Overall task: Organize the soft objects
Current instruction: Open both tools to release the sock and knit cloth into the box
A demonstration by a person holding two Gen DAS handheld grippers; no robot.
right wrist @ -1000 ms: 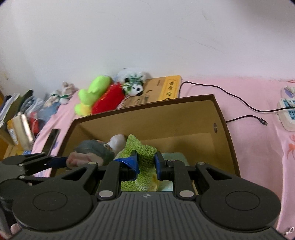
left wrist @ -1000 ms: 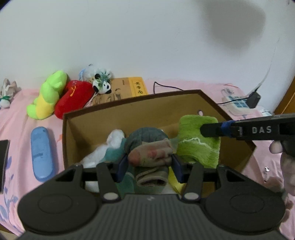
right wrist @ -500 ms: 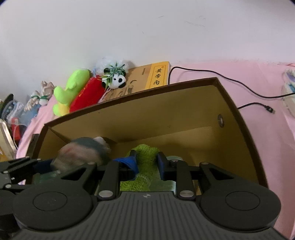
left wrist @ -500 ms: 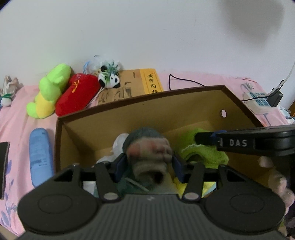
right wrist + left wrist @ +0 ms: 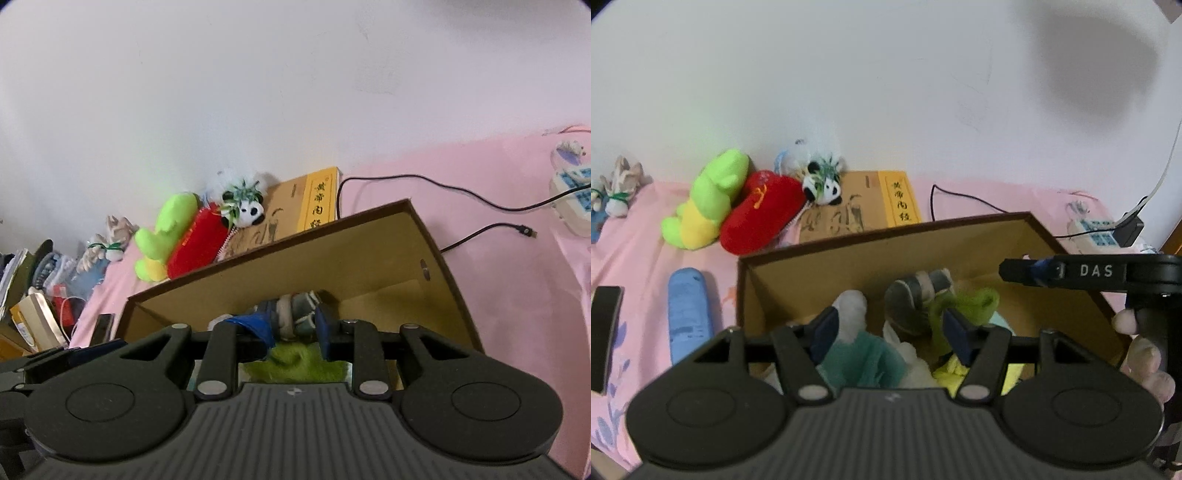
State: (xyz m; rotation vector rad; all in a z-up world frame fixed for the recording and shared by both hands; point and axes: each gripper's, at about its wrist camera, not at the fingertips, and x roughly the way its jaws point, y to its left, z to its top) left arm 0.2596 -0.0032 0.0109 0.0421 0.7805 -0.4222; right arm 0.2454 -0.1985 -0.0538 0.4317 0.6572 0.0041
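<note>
- The left gripper [image 5: 892,326] sits low in the middle of the left wrist view, over the open cardboard box [image 5: 960,251]. Its jaws have just been opening and now stand apart, released; the pads press on nothing, with soft things lying in the box below the gap.
- The rolled grey sock [image 5: 916,299] lies loose inside the box, at the centre of the frame, just beyond the fingertips and touching neither blue pad.
- Beside it to the right is a green knitted cloth [image 5: 975,304], with a white soft piece [image 5: 851,306] to the left and a teal cloth [image 5: 871,360] lower down, all inside the box.
- The right gripper [image 5: 295,326] is low and central in the right wrist view, also over the box. Its jaws opened slightly within the last second and now stand a little apart, gripping nothing; the green cloth shows below the gap and the grey sock beyond it.
- In the left wrist view the right gripper's finger marked "DAS" reaches in from the right edge, with a hand [image 5: 1141,354] on its handle.
- In the upper left, on the pink bedsheet [image 5: 635,236] against the wall, lie a green plush [image 5: 705,206], a red plush [image 5: 762,216] and a small panda toy [image 5: 825,184], outside the box.
- A blue case [image 5: 689,314] lies left of the box.
</note>
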